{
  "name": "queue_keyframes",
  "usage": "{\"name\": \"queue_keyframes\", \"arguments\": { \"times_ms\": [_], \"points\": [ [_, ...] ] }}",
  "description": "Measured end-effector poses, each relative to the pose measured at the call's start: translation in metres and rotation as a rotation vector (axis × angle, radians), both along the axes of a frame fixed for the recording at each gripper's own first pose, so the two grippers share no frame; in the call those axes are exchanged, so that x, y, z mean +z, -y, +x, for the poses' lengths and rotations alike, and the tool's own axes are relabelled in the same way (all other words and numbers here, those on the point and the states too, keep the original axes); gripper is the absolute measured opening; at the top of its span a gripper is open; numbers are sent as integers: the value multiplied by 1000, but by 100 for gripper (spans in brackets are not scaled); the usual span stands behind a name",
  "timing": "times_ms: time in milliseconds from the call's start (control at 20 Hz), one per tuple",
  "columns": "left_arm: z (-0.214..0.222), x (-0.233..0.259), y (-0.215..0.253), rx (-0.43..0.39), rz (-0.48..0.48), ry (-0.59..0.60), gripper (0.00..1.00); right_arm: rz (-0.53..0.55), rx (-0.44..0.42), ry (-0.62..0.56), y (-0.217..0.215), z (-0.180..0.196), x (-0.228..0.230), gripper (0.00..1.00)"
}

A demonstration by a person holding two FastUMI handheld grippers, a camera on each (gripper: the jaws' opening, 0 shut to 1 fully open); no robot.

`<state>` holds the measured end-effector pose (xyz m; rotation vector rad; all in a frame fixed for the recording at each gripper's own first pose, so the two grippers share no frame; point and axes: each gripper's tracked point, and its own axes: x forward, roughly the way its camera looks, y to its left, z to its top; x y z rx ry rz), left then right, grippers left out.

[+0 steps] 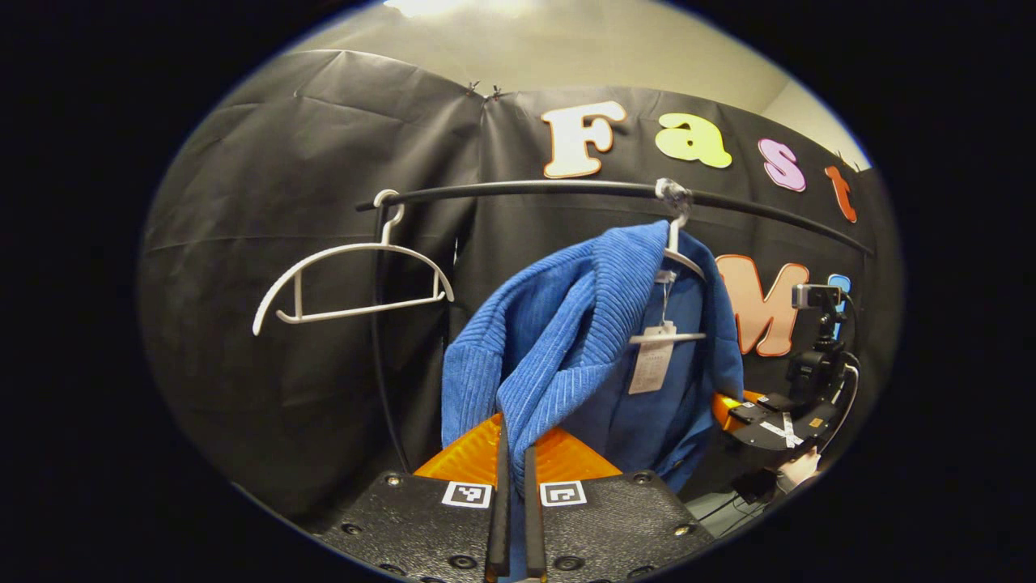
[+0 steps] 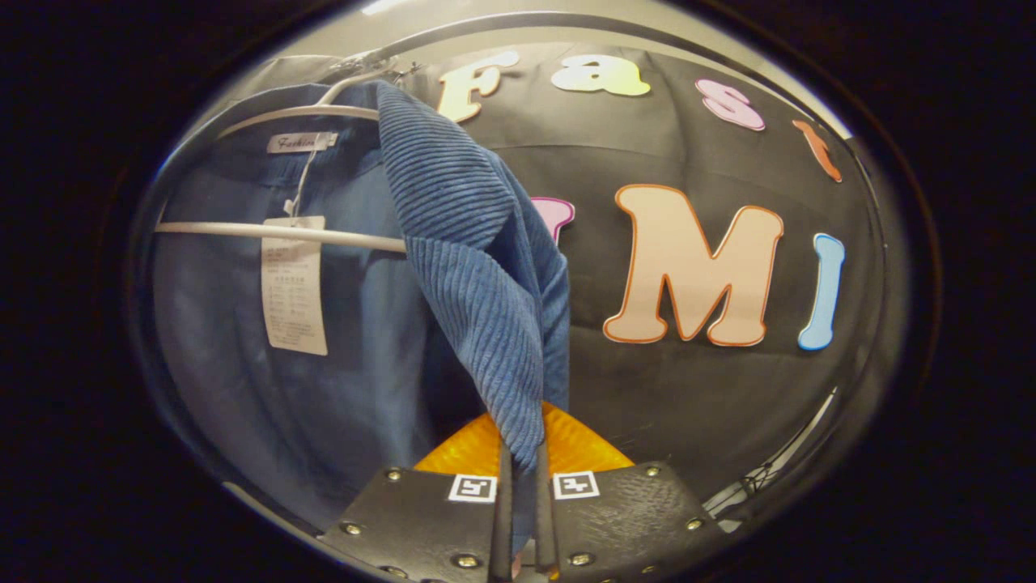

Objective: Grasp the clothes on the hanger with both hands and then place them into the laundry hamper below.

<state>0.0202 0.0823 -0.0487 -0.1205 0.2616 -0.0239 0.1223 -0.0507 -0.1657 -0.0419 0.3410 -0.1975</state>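
With my left tongs (image 1: 513, 518) and right tongs (image 2: 524, 518) each pinched tight on a ribbed front edge of the blue garment (image 1: 566, 340) draped on its white hanger (image 1: 678, 257), I'd lift both sides evenly before lowering.

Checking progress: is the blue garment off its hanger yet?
Still on: the blue ribbed garment drapes over the white plastic hanger hooked on the black rail.
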Motion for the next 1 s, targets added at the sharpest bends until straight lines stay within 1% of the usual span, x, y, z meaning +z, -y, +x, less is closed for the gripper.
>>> {"name": "queue_keyframes", "arguments": {
  "times_ms": [50, 100, 150, 250, 300, 450, 500, 550, 600, 850, 900, 950, 1000],
  "points": [
    [1, 2, -4, 7, 0, 5, 5, -6, -17, 10, 6, -6, 9, 11],
    [1, 6, -7, 16, 3, 11, 8, -6, -28, 19, 12, -4, 11, 4],
    [0, 9, -11, 24, 6, 15, 5, -8, -40, 26, 14, -1, 12, 4],
    [3, 13, -16, 32, 4, 24, 7, -18, -55, 41, 25, 0, 21, 4],
    [3, 16, -19, 36, 9, 30, 3, -26, -61, 50, 30, 1, 25, 4],
    [8, 22, -27, 45, 44, 43, 5, -52, -82, 80, 46, 3, 41, 4],
    [9, 24, -30, 47, 49, 48, 7, -58, -89, 93, 51, 5, 47, 5],
    [10, 27, -32, 50, 50, 56, 7, -63, -97, 104, 55, 7, 51, 5],
    [11, 30, -34, 53, 50, 61, 5, -67, -103, 113, 59, 8, 57, 4],
    [20, 42, -45, 61, 44, 85, 5, -55, -125, 151, 72, 15, 70, 4],
    [20, 45, -46, 60, 44, 90, 2, -53, -129, 157, 73, 16, 72, 4],
    [21, 48, -47, 59, 42, 95, 5, -49, -133, 162, 74, 16, 74, 4],
    [21, 52, -49, 59, 39, 101, 4, -45, -136, 167, 75, 17, 76, 4]
  ]
}}
